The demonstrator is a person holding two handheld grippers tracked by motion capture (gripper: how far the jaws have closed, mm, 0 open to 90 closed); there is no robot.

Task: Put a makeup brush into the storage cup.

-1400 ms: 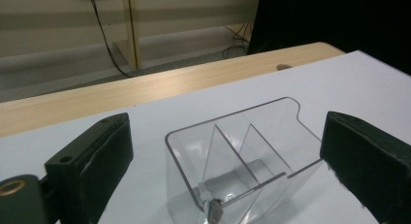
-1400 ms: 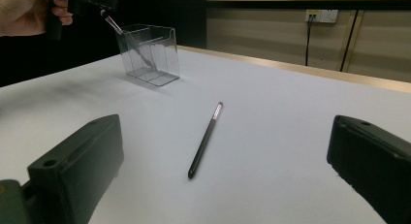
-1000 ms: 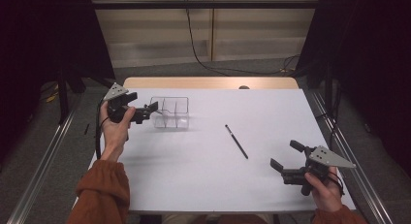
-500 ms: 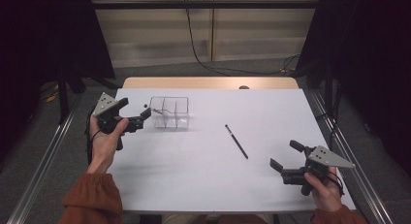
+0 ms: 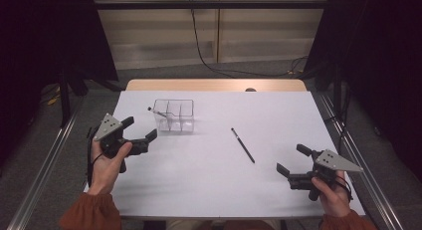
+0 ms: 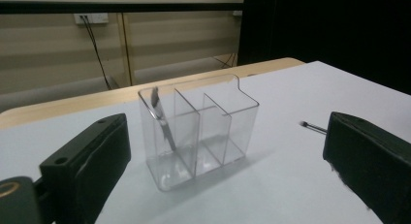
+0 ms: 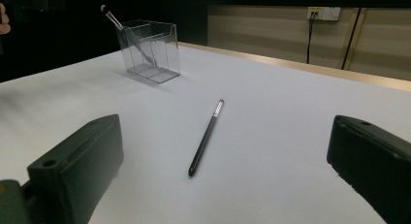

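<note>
A white table (image 5: 199,190) is sitting under dim light, with a pale panelled wall and a hanging black cable (image 5: 199,41) behind it and dark curtains closing in on either side. Toward the far left of the table a clear three-compartment holder (image 5: 173,115) is standing upright, and one slim brush (image 6: 162,120) is leaning inside its end compartment, the tip poking out over the rim. A second one, a dark pen-like brush (image 5: 243,145), is lying flat on the bare surface near the middle, well apart from the holder. The left gripper (image 5: 142,135) is hanging just beside the holder with its jaws spread and nothing between them. The right gripper (image 5: 293,164) is waiting near the table's front right corner, jaws likewise spread wide and pointing at the lying brush. To my eye one item is already stowed and the pickup of the other is coming up: the right gripper is needing to travel forward, straddle the thin shaft, and close low against the tabletop.
</note>
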